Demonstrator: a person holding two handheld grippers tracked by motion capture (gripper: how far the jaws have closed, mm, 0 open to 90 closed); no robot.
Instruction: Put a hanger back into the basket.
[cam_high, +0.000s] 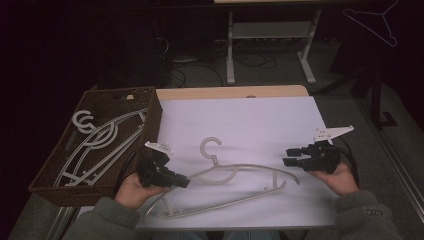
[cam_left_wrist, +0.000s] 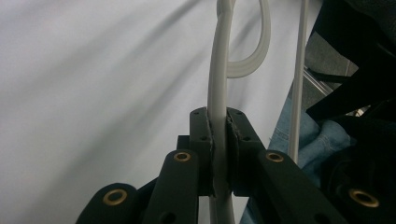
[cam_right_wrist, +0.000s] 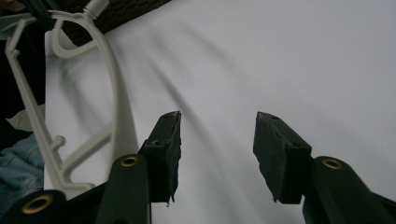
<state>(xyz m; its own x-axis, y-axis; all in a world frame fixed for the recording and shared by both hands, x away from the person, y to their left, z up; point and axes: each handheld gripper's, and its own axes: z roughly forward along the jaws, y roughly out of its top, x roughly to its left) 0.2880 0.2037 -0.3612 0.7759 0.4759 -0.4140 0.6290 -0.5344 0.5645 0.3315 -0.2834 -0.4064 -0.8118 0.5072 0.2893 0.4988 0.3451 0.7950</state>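
Pale hanger on a white sheet, as I see it

I see a cream hanger (cam_high: 235, 172) on the plain white tablecloth (cam_high: 250, 120); left of it, a dark brown woven basket (cam_high: 145, 100) with more cream hangers (cam_high: 95, 140). My black grippers (cam_high: 185, 182) (cam_high: 290, 156) carry brass rivets; grey-green sleeves (cam_high: 367, 215).

No legible text, label, brand, number or sign anywhere.
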